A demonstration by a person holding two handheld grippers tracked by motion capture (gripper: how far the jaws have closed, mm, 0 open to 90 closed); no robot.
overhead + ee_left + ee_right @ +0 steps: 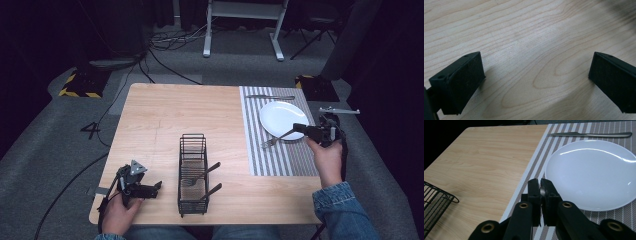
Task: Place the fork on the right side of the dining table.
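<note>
My right gripper (301,129) is shut on the handle end of a silver fork (274,141). The fork slants down to the left over the striped placemat (260,160), its tines just off the near-left rim of the white plate (283,120). In the right gripper view the jaws (540,185) are pressed together, a sliver of the fork's metal (542,191) between them, beside the plate (594,172). My left gripper (156,187) rests open at the table's near-left corner. Its pads (461,80) stand wide apart over bare wood.
A black wire basket (192,172) stands at the front middle of the table with two dark-handled utensils (202,175) leaning in it. A table knife (270,96) lies across the placemat's far end. The basket's corner (436,197) sits left of my right gripper.
</note>
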